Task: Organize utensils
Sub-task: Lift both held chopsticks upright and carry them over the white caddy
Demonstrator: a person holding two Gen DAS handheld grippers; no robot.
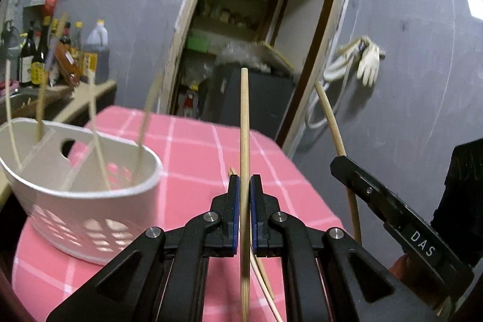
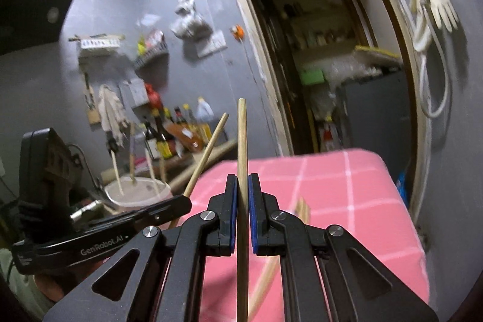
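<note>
In the left wrist view my left gripper (image 1: 244,180) is shut on a wooden chopstick (image 1: 244,122) that stands upright above the pink checked tablecloth (image 1: 193,147). A white basket (image 1: 90,210) to its left holds several chopsticks. My right gripper (image 1: 339,163) is at the right, shut on a second chopstick (image 1: 330,119). In the right wrist view the right gripper (image 2: 241,180) pinches its upright chopstick (image 2: 241,138). The left gripper (image 2: 182,202) with its tilted chopstick (image 2: 208,153) is beside it, and the basket (image 2: 135,193) lies beyond. Loose chopsticks (image 2: 303,208) lie on the cloth.
A counter at the back left carries several bottles (image 1: 39,56). Behind the table a doorway (image 1: 256,35) opens onto a dark cabinet (image 1: 271,98). White gloves (image 1: 368,59) hang on the grey wall at the right. The table's far edge is close ahead.
</note>
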